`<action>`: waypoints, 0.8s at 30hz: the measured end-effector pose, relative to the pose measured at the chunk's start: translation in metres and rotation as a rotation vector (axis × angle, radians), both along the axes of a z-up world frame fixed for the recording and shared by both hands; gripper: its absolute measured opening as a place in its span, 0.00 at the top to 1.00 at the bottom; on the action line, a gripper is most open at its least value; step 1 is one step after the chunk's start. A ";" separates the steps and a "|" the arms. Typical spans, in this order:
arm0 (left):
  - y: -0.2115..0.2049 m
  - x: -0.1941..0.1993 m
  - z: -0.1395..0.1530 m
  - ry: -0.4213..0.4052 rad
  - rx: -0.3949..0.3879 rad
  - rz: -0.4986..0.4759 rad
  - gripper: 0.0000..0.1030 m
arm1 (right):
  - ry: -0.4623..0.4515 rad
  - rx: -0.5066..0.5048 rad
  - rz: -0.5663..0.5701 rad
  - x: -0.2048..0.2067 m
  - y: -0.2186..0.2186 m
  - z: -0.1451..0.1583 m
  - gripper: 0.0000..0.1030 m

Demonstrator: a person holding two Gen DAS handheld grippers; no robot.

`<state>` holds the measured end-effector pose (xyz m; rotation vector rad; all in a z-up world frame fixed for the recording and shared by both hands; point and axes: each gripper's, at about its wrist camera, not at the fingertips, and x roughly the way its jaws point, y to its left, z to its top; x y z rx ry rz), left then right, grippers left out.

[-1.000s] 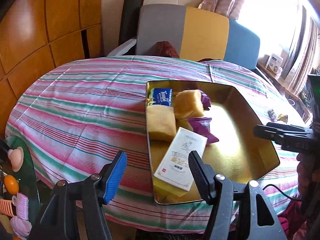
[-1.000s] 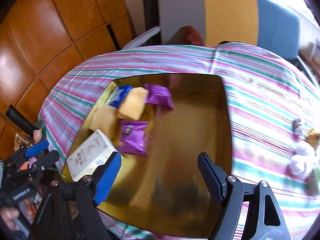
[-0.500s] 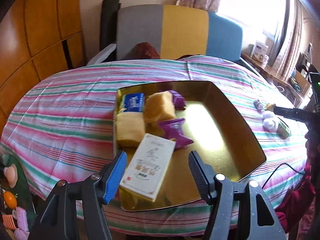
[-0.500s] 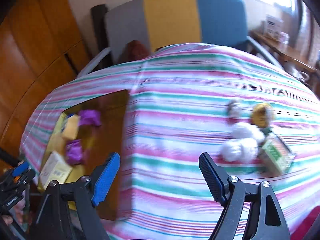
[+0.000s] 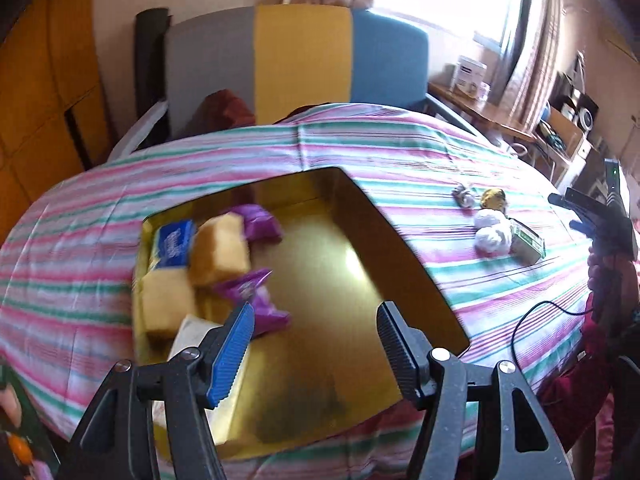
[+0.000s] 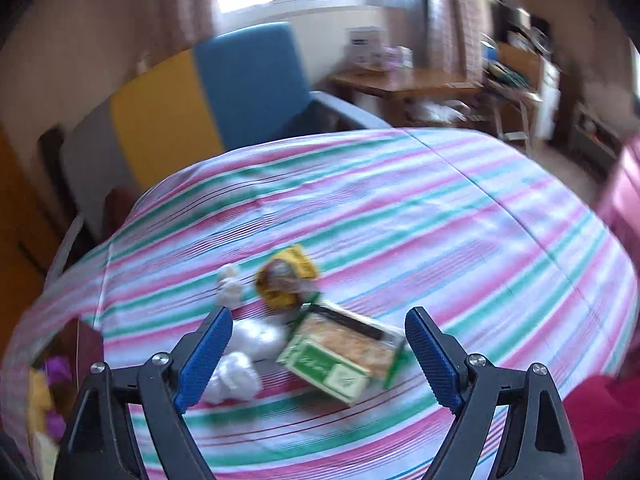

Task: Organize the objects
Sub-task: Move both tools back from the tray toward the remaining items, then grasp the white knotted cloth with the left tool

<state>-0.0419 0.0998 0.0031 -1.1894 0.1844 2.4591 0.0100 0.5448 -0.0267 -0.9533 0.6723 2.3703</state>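
Striped tablecloth [image 6: 400,216], blurred green box [image 6: 340,360] edges.

Left gripper [image 5: 314,338] jaws wide apart, nothing between them, fingers pointing forward and slightly down; near-side left finger has blue ribbed pad [image 5: 232,350], other finger shows black ribbed pad [image 5: 394,346]. Right gripper [image 6: 318,354] also spread wide, empty, both blue pads [image 6: 204,354] facing inward, tilted down. In left wrist view the right gripper [image 5: 596,224] shows at far right edge, held out level, fingers pointing left, gripped by the right hand [image 5: 604,276] under it; sleeve dark red below. Left hand not visible in either view
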 end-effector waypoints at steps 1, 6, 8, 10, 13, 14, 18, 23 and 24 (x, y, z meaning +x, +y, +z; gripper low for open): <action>0.009 -0.003 0.001 -0.002 0.000 -0.014 0.37 | 0.012 -0.050 -0.025 0.003 0.008 -0.003 0.14; 0.059 -0.024 0.003 -0.041 0.024 -0.090 0.37 | 0.056 -0.147 -0.063 0.009 0.023 -0.007 0.13; 0.082 -0.034 0.003 -0.065 0.037 -0.124 0.37 | 0.056 -0.170 -0.054 0.008 0.023 -0.009 0.13; 0.106 -0.045 0.001 -0.086 0.040 -0.149 0.37 | 0.063 -0.180 -0.041 0.009 0.020 -0.009 0.13; 0.142 -0.060 -0.004 -0.105 0.043 -0.199 0.43 | 0.076 -0.196 -0.026 0.010 0.018 -0.011 0.13; 0.155 -0.067 -0.008 -0.119 0.039 -0.209 0.45 | 0.081 -0.204 -0.024 0.010 0.019 -0.012 0.13; 0.200 -0.091 -0.028 -0.200 0.043 -0.245 0.48 | 0.098 -0.247 -0.017 0.012 0.021 -0.015 0.12; 0.256 -0.116 -0.051 -0.254 0.040 -0.286 0.49 | 0.108 -0.284 0.004 0.011 0.022 -0.018 0.12; 0.267 -0.120 -0.055 -0.256 0.042 -0.298 0.49 | 0.109 -0.291 0.009 0.010 0.022 -0.018 0.12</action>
